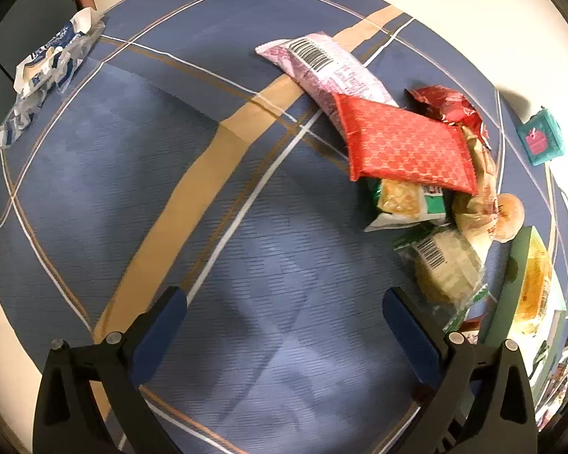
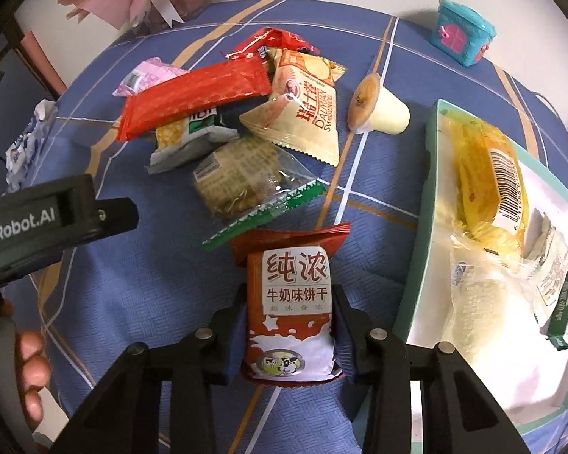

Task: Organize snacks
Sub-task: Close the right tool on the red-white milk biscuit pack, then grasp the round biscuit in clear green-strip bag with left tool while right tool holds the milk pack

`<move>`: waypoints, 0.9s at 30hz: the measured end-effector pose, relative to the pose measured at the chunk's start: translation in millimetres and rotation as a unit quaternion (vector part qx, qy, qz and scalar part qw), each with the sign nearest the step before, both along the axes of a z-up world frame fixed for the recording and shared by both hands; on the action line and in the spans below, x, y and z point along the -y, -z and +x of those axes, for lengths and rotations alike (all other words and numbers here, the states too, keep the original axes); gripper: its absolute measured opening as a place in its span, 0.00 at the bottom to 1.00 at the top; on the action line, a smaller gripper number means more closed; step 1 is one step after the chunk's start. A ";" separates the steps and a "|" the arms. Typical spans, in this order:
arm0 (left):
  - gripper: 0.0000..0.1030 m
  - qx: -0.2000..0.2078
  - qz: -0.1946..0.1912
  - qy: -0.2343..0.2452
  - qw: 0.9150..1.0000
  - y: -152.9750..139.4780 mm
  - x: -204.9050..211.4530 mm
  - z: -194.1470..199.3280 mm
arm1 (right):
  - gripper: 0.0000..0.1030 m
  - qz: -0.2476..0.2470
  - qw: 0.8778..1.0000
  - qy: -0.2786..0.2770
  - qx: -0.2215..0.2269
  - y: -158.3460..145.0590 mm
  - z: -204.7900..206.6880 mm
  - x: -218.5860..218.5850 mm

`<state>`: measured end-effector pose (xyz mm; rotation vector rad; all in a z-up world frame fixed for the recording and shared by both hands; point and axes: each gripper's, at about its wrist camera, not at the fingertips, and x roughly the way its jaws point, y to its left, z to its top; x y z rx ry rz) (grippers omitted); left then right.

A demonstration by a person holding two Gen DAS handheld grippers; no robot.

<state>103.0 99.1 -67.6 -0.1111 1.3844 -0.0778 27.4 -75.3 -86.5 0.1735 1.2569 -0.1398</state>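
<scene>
Firmly, your right hand-held gripper point(image 2: 288, 335) clamped a glossy rectangular red-and-white biscuit packet point(image 2: 289, 310) above the blue woven cloth point(image 2: 132, 295); your left hand-held gripper point(image 1: 284, 310) gaped empty.

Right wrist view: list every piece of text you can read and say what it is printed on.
"纯浓" and "牛奶味饼干": red-and-white biscuit packet, clamped in the right hand-held gripper.
"DAIJYUAN" (partly legible) beside large Chinese characters too distorted to read: beige snack packet.
"enRobot.AI" (start cut off): left hand-held gripper's body.
Barcode digits on the yellow packet in the tray: too small to read.
Print on the clear wrapper: blurred.
</scene>
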 end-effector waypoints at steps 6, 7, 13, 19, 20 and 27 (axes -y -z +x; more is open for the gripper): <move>1.00 0.005 -0.033 0.015 0.999 -5.6 26.9 7.0 | 0.41 0.006 1.000 0.006 0.000 1.9 -8.2 3.6; 1.00 0.005 -0.036 0.019 0.999 -6.2 31.1 7.2 | 0.41 0.008 1.000 0.010 -0.001 1.8 -8.5 6.1; 1.00 0.013 -0.027 0.048 0.998 -13.4 58.6 8.5 | 0.41 0.012 1.000 0.012 0.010 -13.4 -7.5 18.7; 1.00 0.027 -0.044 0.030 0.998 -24.5 67.2 13.1 | 0.41 0.012 0.999 0.021 0.035 -47.8 -17.9 28.1; 1.00 0.028 -0.047 0.030 0.998 -25.8 68.6 13.8 | 0.41 0.009 0.999 0.025 0.039 -53.8 -21.1 30.4; 1.00 0.018 -0.056 0.061 0.996 -26.6 104.3 18.6 | 0.41 0.004 0.997 0.049 0.059 -70.9 -26.6 53.3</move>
